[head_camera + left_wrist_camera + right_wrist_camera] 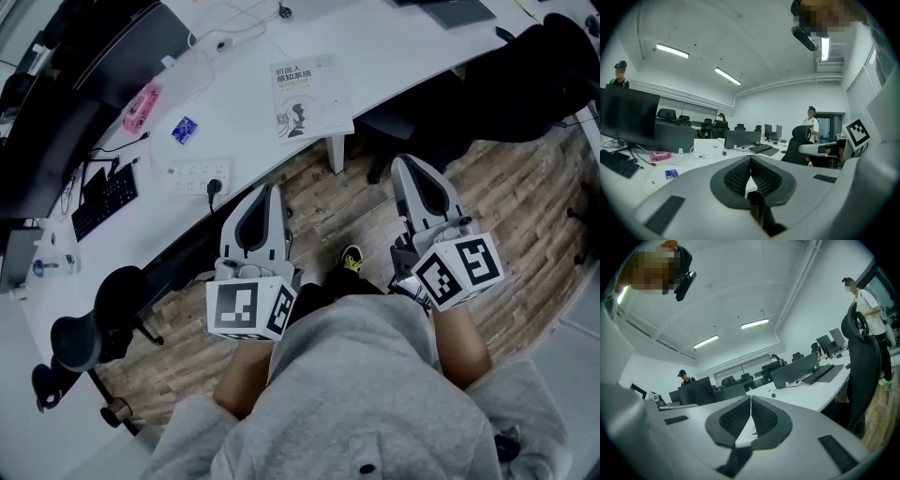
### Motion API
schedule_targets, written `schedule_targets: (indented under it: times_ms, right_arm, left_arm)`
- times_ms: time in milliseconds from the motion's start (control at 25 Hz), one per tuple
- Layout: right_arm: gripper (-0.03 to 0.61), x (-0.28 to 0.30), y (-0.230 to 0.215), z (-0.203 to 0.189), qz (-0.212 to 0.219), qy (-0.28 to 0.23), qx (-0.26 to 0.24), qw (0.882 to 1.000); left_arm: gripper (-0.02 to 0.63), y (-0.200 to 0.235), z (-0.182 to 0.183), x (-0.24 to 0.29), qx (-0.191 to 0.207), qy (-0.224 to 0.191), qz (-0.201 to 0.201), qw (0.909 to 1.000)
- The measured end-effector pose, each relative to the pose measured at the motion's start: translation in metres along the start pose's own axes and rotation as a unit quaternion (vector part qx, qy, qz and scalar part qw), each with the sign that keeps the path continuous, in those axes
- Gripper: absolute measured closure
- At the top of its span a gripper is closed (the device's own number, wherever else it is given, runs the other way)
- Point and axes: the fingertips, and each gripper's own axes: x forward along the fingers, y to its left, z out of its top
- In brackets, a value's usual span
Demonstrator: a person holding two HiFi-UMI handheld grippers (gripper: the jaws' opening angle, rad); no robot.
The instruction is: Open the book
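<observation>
The book [312, 97] lies closed, cover up, on the white desk [403, 52], in the upper middle of the head view near the desk's front edge. Both claws hang short of it over the wood floor [352, 211]. The left claw [272, 194] and right claw [411, 169] each have their jaws pressed together on nothing. I'd call this the approach. Next, one claw must reach the cover's free edge, part its jaws and lift.

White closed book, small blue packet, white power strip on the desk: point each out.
White closed book [314, 98]: head view, middle of cover.
Small blue packet [184, 129]: head view, its centre.
White power strip [192, 174]: head view, socket face.
</observation>
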Motion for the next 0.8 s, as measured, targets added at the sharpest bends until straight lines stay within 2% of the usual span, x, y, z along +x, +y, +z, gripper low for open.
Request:
schedule_targets:
  times_ms: [400, 800]
  right_arm:
    - [0.552, 0.000, -0.021, 0.010, 0.007, -0.011, 0.015, 1.000]
    - [0.551, 0.008, -0.035, 0.016, 0.005, -0.013, 0.026, 1.000]
  left_arm:
    - [0.604, -0.009, 0.012, 0.010, 0.017, -0.001, 0.012, 0.9998]
    - [0.604, -0.014, 0.017, 0.027, 0.020, 0.000, 0.002, 0.9998]
